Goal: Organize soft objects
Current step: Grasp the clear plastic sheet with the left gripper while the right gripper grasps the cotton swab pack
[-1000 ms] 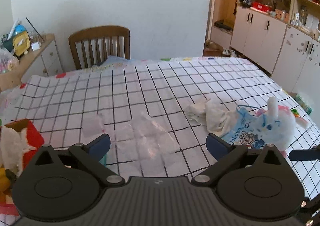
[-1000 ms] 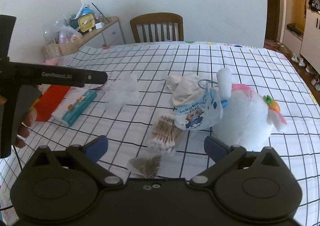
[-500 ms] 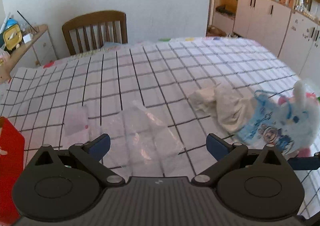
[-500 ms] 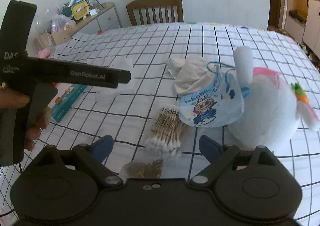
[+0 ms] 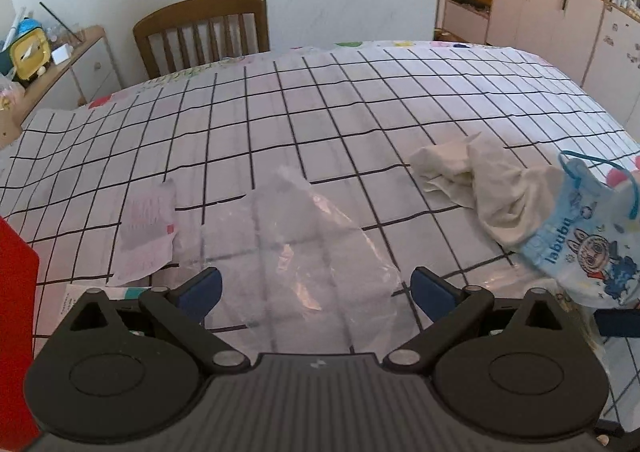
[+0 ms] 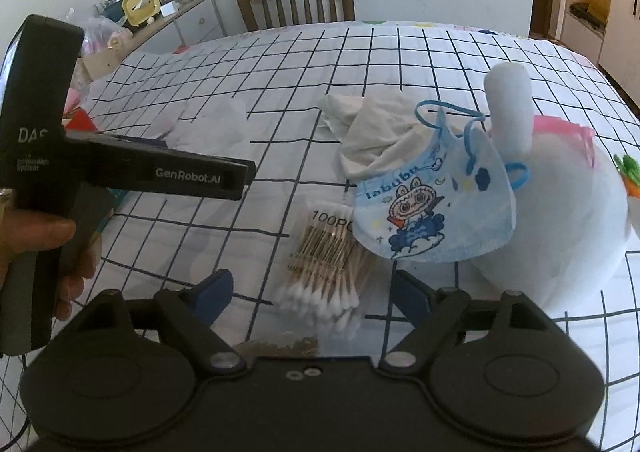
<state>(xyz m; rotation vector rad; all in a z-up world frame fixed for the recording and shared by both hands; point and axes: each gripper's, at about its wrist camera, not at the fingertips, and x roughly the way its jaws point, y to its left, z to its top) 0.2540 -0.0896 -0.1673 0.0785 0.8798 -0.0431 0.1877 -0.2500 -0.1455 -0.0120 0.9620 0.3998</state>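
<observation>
Right wrist view: the pack of cotton swabs [image 6: 326, 272] is seen lying on the surface directly ahead of the closing, still empty right claw [image 6: 310, 290], its sticks running roughly along the claw's pointing line, the left claw [image 5: 316, 288] gaping over clear plastic.

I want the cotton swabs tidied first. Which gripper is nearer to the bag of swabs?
Right. The right gripper has the bag of cotton swabs between its closing jaws, untouched. The left gripper is over the clear plastic bag.
</observation>
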